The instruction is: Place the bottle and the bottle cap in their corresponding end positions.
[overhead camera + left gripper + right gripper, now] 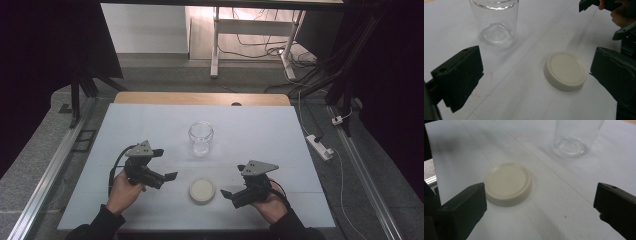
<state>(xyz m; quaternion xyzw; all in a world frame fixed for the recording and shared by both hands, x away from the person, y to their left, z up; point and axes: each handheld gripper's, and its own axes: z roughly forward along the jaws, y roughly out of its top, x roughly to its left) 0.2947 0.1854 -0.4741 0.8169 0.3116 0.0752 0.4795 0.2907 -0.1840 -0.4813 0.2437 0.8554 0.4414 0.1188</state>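
An empty clear glass jar (201, 137) stands upright without a lid near the middle of the white table (260, 130). A cream round lid (202, 190) lies flat in front of it, nearer the person. My left gripper (166, 164) hovers to the lid's left, open and empty. My right gripper (233, 180) is open and empty to the lid's right. In the left gripper view, the lid (565, 70) lies right of centre between the open jaws (536, 62), with the jar (495, 22) beyond. The right gripper view has the lid (507, 182) close to the left jaw and the jar (574, 137) farther off.
A white power strip (320, 146) with its cable lies off the table's right edge. Metal rails (50, 175) run along both sides. A wooden strip (200, 98) borders the far edge, and a desk frame (215, 45) with cables stands on the floor beyond.
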